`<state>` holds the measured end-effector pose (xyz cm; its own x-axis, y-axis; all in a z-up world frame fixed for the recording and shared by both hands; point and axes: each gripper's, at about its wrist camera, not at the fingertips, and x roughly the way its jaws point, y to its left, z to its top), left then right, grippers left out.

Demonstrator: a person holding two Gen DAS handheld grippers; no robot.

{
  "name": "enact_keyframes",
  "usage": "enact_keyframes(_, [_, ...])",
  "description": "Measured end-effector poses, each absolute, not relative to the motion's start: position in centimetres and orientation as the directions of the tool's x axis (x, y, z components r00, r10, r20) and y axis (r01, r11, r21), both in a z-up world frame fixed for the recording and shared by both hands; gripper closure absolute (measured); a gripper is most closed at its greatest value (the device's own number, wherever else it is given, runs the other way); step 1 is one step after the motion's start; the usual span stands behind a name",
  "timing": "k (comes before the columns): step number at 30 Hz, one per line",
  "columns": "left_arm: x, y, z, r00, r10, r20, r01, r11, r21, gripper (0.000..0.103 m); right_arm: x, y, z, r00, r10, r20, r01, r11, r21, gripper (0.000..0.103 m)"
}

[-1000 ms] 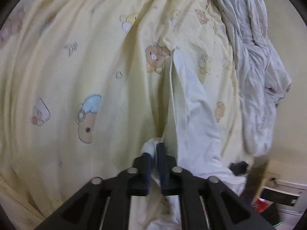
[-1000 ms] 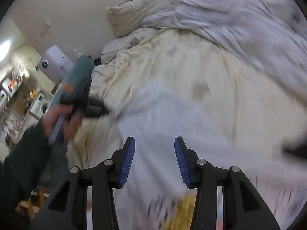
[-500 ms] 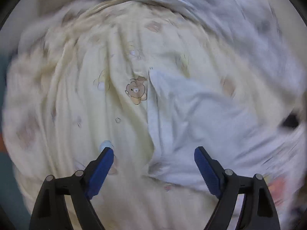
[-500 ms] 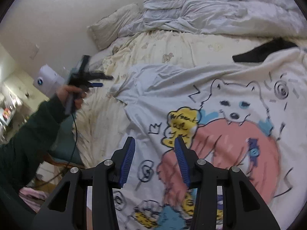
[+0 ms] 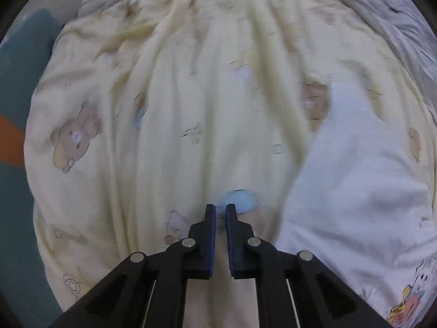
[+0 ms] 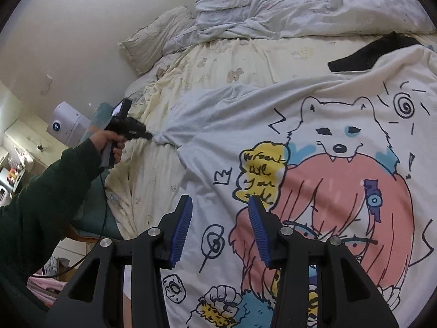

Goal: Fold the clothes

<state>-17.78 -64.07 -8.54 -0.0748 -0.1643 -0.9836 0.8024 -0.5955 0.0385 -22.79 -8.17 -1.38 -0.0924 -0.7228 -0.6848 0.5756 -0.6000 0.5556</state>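
A white T-shirt (image 6: pixel 314 142) with a big cartoon print lies spread on the yellow bear-print sheet (image 5: pixel 177 109). My right gripper (image 6: pixel 220 201) hovers open above the printed front, nothing between its fingers. My left gripper (image 5: pixel 220 207) has its jaws almost together over the bare sheet, with no cloth between them. The shirt's plain white sleeve (image 5: pixel 355 177) lies to its right. In the right wrist view a hand holds the left gripper (image 6: pixel 131 132) at the bed's left side. Its tip lines up with the bunched sleeve end (image 6: pixel 164 136); contact cannot be told.
A black garment (image 6: pixel 368 52) lies just beyond the shirt's far edge. A crumpled grey duvet (image 6: pixel 300 5) and a pillow (image 6: pixel 158 35) fill the head of the bed. A white appliance (image 6: pixel 68 125) and shelves stand past the bed's left edge. A dark green sleeve (image 6: pixel 41 205) reaches in.
My left gripper let go of the white sleeve, opened wide, then closed empty over the sheet. The right gripper stayed open and now looks onto the shirt's print.
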Motion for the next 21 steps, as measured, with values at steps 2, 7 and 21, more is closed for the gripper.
enact_keyframes(2, [-18.6, -63.3, -6.9, -0.152, -0.201, -0.968, 0.785, -0.619, 0.005, 0.094, -22.9, -7.7, -1.3, -0.101, -0.724, -0.683, 0.569, -0.605, 0.557, 0.055])
enact_keyframes(7, [-22.5, -57.7, -5.0, -0.326, -0.14, -0.935, 0.566, -0.821, -0.074, 0.088, -23.1, -6.7, -1.3, -0.114, -0.722, -0.682, 0.547, -0.619, 0.563, 0.055])
enact_keyframes(21, [-20.8, -48.4, -8.2, -0.091, -0.167, -0.982, 0.408, -0.906, 0.116, 0.081, -21.1, -2.6, 0.3, -0.179, -0.696, -0.695, 0.509, -0.67, 0.54, 0.055])
